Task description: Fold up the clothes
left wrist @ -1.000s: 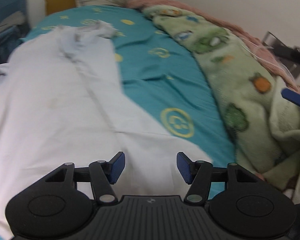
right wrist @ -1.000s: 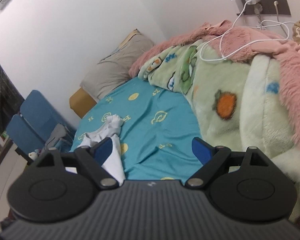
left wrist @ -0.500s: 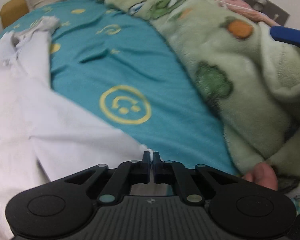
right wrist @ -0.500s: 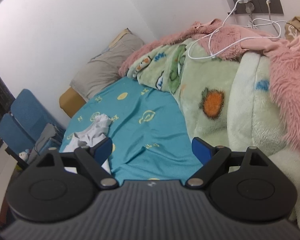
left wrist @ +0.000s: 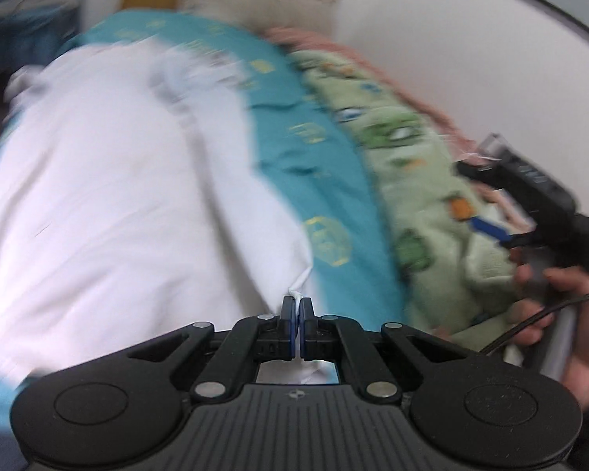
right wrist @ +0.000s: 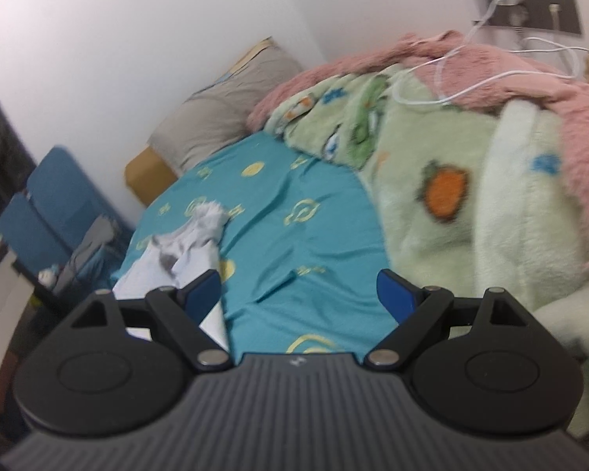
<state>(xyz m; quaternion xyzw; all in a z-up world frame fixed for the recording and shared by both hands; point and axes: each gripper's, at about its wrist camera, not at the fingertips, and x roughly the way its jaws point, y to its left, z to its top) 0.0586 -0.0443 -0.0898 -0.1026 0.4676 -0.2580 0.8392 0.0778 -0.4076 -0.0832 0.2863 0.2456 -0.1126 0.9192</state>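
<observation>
on bed (left wrist: 333, 180), l gripper (left wrist: 297, 308) pinches shirt (left wrist: 110, 180) (corner)

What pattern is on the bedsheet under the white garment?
The bedsheet is teal with scattered yellow smiley-like motifs, clearest in the right wrist view.

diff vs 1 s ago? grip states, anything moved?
Left gripper, open a second ago, closed on the white garment's near corner and now holds it, pulled taut; its view is motion-blurred. Right gripper stayed open and empty above the teal sheet. Blankets unchanged.
</observation>
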